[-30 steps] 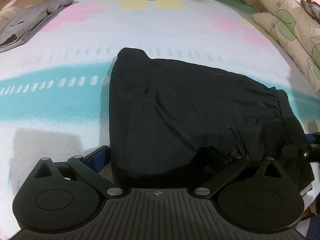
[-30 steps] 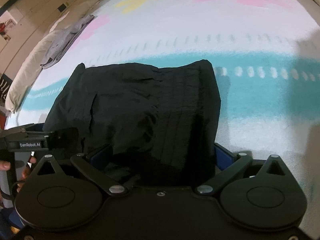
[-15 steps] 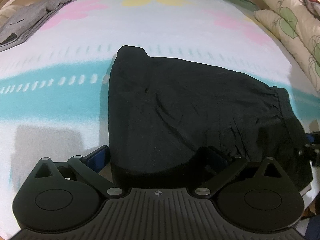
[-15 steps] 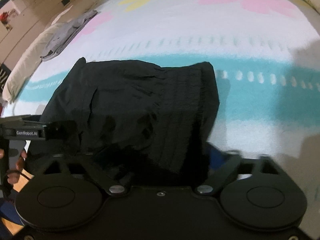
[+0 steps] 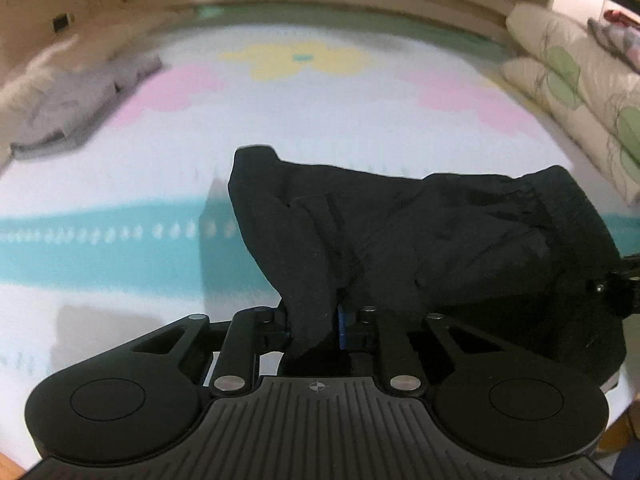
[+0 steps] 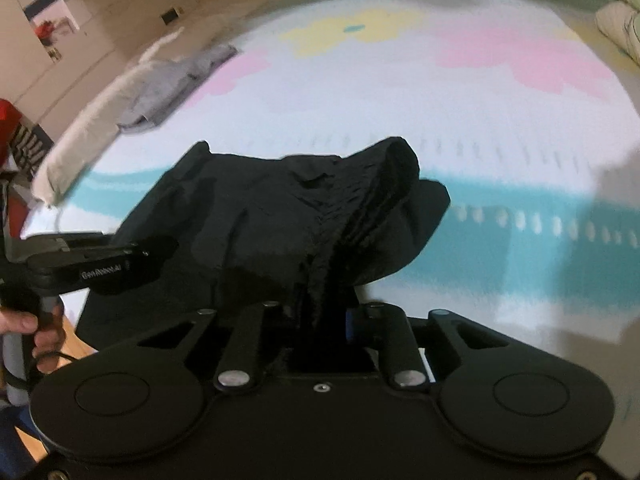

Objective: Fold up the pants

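Left gripper jaws closed on black pants, right gripper jaws closed on same pants, near edge lifted above flowered mat

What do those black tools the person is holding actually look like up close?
Both are matte black plastic. The left tool has two round discs, silver-pinned link bars, a ribbed plate with a small crosshair mark, and blue finger pads. The right tool looks alike but with a smooth plate. Seen from the side, the left one carries white lettering, a grey handle and a thin black cable.
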Motion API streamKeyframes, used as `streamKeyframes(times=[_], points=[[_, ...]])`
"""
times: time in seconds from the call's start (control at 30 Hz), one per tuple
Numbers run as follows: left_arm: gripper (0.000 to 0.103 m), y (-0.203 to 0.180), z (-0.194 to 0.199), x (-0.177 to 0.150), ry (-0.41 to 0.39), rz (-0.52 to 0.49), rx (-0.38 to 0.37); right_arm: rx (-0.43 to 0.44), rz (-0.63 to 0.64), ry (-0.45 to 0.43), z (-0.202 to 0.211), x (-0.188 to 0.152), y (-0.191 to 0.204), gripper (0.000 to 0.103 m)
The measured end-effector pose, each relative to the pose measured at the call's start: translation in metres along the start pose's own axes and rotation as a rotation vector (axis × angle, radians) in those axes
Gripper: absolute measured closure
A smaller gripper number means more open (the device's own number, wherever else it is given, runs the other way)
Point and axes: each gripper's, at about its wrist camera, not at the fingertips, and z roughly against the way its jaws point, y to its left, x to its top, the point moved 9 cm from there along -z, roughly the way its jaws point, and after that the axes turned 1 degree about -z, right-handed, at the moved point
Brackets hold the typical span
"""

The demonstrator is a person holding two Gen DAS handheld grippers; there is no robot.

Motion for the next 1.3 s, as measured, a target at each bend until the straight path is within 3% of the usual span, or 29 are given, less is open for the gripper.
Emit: streamKeyframes(times=[0.17,0.47,0.6,0.7,0.77,0.8,0.83,0.9,1.0,1.1,1.17,1.2,1.23,1.3], points=[[0.085,0.01,0.007,0.048,-0.075,-0.008,0.044,0.029,-0.019,-0.067,0.009,0.028,0.005,0.077],[0.085,0.031,-0.031,0.137,-0.126,-0.027,0.099,-0.004,-0.024,-0.167,-0.014,0.126,0.006,0.077],[0.083,0.035,-0.066,0.138,-0.097,-0.043,0.11,-0.036,-0.04,-0.168,-0.046,0.147,-0.006,0.077],[0.072,0.046,-0.106,0.12,-0.007,-0.012,0.124,-0.064,-0.057,-0.144,-0.079,0.15,-0.018,0.076],[0.067,0.06,-0.131,0.097,0.097,0.004,0.2,-0.103,-0.083,-0.105,-0.104,0.146,-0.03,0.063],[0.06,0.066,-0.137,0.089,0.113,0.0,0.218,-0.161,-0.099,-0.078,-0.116,0.139,-0.041,0.052],[0.055,0.07,-0.138,0.083,0.1,-0.002,0.211,-0.229,-0.111,-0.047,-0.125,0.131,-0.052,0.043],[0.051,0.075,-0.132,0.082,0.072,0.001,0.209,-0.304,-0.116,-0.004,-0.135,0.12,-0.068,0.038],[0.051,0.078,-0.114,0.089,0.032,0.016,0.192,-0.271,-0.129,-0.031,-0.127,0.122,-0.067,0.038],[0.051,0.075,-0.093,0.092,0.002,0.022,0.173,-0.23,-0.137,-0.126,-0.101,0.132,-0.06,0.037],[0.051,0.07,-0.081,0.085,-0.008,0.014,0.152,-0.2,-0.121,-0.168,-0.085,0.135,-0.052,0.039],[0.051,0.065,-0.08,0.086,-0.007,0.005,0.143,-0.187,-0.104,-0.175,-0.081,0.134,-0.049,0.054],[0.051,0.064,-0.08,0.084,0.002,-0.005,0.137,-0.17,-0.072,-0.17,-0.077,0.132,-0.042,0.079],[0.051,0.059,-0.086,0.074,0.034,-0.029,0.124,-0.153,-0.019,-0.123,-0.081,0.123,-0.032,0.079]])
